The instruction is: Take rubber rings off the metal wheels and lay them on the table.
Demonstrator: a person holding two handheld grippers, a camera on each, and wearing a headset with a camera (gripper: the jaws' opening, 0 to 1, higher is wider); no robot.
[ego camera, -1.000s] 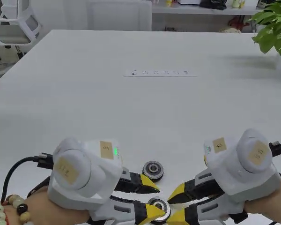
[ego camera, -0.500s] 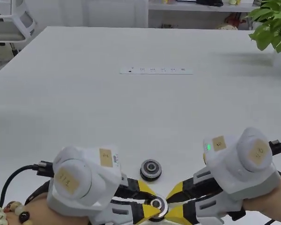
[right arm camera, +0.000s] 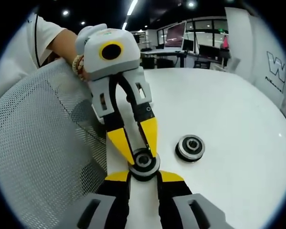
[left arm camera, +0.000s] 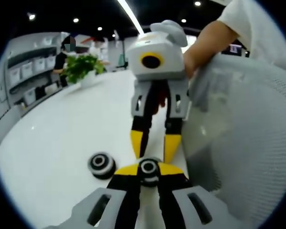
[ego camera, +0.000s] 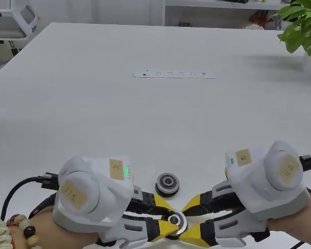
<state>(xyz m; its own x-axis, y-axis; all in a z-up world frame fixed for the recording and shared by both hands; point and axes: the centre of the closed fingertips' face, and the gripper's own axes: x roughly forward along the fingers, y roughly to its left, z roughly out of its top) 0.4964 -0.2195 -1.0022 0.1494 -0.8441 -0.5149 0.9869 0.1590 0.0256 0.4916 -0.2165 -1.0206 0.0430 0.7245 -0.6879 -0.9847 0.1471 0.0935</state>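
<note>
A small metal wheel with a black rubber ring sits at the table's near edge, caught between both grippers. My left gripper comes at it from the left, and its yellow tips close on the wheel. My right gripper comes from the right, its tips pressed to the same wheel. A second wheel with its ring on lies flat just beyond, free of both grippers, and appears as the loose wheel and the loose wheel.
A white power strip lies across the middle of the white table. A green plant stands at the far right corner, a white chair at the far left. A mesh chair back is close behind the grippers.
Both grippers have drawn together and their jaws have narrowed onto the near wheel. The second wheel has stayed where it was.
</note>
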